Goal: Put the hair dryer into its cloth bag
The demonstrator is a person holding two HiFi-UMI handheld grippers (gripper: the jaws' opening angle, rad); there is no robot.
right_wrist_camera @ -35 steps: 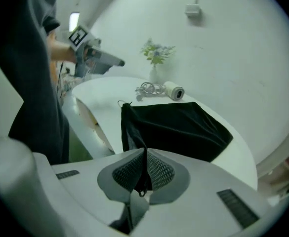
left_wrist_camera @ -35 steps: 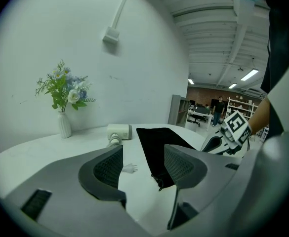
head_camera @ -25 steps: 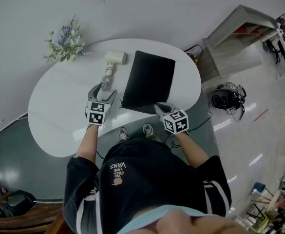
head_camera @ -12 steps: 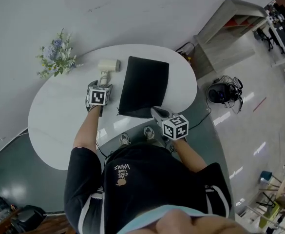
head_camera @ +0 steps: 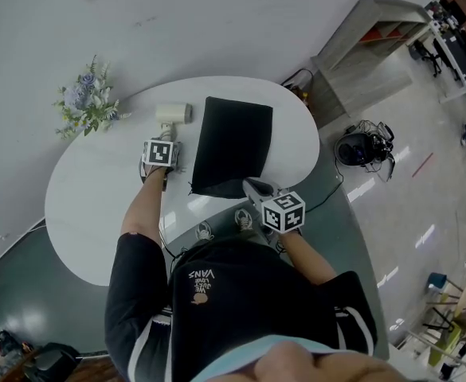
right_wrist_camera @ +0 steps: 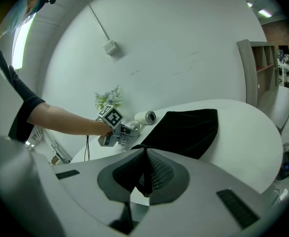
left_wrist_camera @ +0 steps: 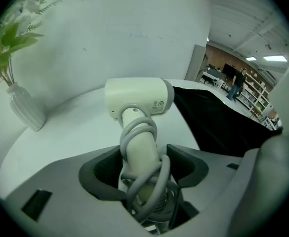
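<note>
A cream hair dryer (head_camera: 173, 114) lies on the white oval table (head_camera: 89, 205), its grey cord wound round the handle (left_wrist_camera: 139, 152). My left gripper (head_camera: 169, 143) reaches down over that handle. Its jaws have just been closing and the pads (left_wrist_camera: 109, 169) meet the handle and cord on both sides. To the right lies the flat black cloth bag (head_camera: 233, 146). My right gripper (head_camera: 248, 186) is shut on the bag's near edge, with black fabric pinched between its pads (right_wrist_camera: 145, 174). The right gripper view also shows the left gripper (right_wrist_camera: 127, 131) at the dryer (right_wrist_camera: 145, 117).
A white vase of flowers (head_camera: 85, 106) stands at the table's far left, close to the dryer. On the floor to the right sit a black bundle of cables (head_camera: 360, 150) and a low wooden shelf unit (head_camera: 368, 42). The person stands at the near table edge.
My left gripper has moved forward and down from short of the dryer onto its handle. The right gripper stays on the bag's near edge, slightly higher.
</note>
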